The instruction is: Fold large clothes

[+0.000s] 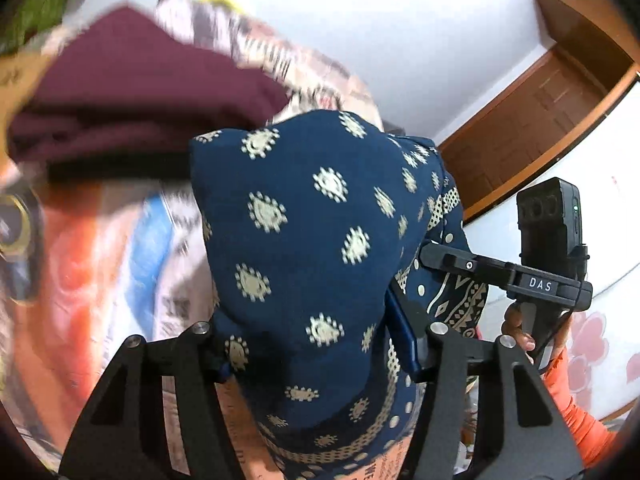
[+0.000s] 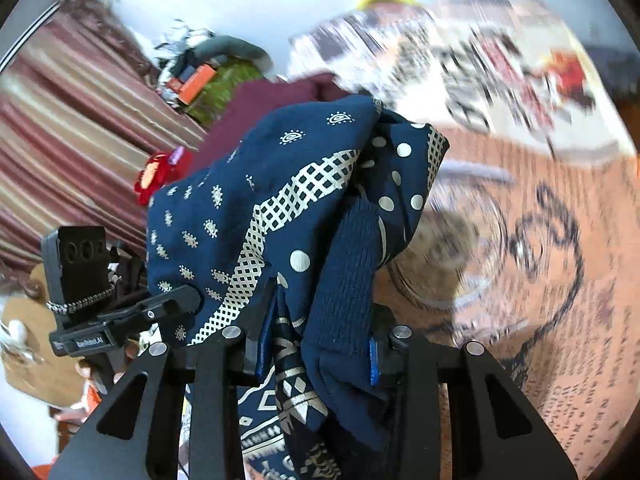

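Where printed bedsheet (image 2: 560,280) spreads, white wall (image 1: 400,20), wooden door (image 1: 540,120).

a wooden door (image 1: 540,120) stands off to the right; striped curtains (image 2: 72,120) hang at the far left.

The left tongs (image 1: 316,354) are clamping a bunched navy garment with cream motifs (image 1: 304,216), which is rising in a hump between the jaws. Beyond it a folded maroon cloth (image 1: 132,92) is lying on the patterned bed (image 1: 100,248). The right tongs (image 1: 436,258) are gripping the garment's bordered edge.
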### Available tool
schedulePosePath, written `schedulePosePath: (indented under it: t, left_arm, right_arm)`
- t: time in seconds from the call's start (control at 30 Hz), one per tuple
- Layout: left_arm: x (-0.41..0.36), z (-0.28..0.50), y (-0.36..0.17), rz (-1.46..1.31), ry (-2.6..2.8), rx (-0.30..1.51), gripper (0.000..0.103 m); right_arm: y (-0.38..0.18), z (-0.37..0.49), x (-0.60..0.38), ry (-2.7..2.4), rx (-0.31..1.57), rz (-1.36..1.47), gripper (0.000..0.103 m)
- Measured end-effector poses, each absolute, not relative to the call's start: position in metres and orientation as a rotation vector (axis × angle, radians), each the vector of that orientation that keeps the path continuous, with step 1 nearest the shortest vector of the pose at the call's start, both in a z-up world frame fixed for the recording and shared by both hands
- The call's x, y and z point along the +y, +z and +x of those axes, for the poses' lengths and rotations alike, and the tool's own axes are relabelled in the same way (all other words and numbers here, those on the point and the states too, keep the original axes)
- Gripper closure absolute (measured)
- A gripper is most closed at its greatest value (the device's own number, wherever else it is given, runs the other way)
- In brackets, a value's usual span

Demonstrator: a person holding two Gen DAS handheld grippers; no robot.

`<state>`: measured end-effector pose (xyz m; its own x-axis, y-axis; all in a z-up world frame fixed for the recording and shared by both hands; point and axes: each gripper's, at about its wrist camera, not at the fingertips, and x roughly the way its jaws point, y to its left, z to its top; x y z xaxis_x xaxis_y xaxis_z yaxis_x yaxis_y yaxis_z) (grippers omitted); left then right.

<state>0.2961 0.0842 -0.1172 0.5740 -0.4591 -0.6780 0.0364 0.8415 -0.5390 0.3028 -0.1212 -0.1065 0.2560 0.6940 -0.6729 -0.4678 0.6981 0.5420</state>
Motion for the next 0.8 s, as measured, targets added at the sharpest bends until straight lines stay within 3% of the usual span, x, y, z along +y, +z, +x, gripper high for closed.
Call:
schedulePosePath:
  t: [0.3, 0.47, 0.63, 0.8]
  left_arm:
    - [0.149, 0.301, -0.007, -0.386, -0.217, 0.701, 0.044]
    - [0.195, 0.334, 0.026, -0.357, -0.167, 0.65, 0.044]
    - [0.241, 0.385, 0.018, -0.369, -0.13, 0.68, 0.044]
    - [0.283, 0.458, -0.034, -0.41, -0.093, 0.787, 0.044]
  right_arm:
    - [-0.02, 0.301, -0.067, 0.87, 0.837, 0.247, 0.071]
    - [0.006, 0.331, -0.022, 0.89, 0.776, 0.274, 0.071]
    - [-0.001, 0.374, 0.014, 0.882, 0.802, 0.298, 0.071]
    - [-0.039, 0.43, 0.045, 0.819, 0.887, 0.289, 0.071]
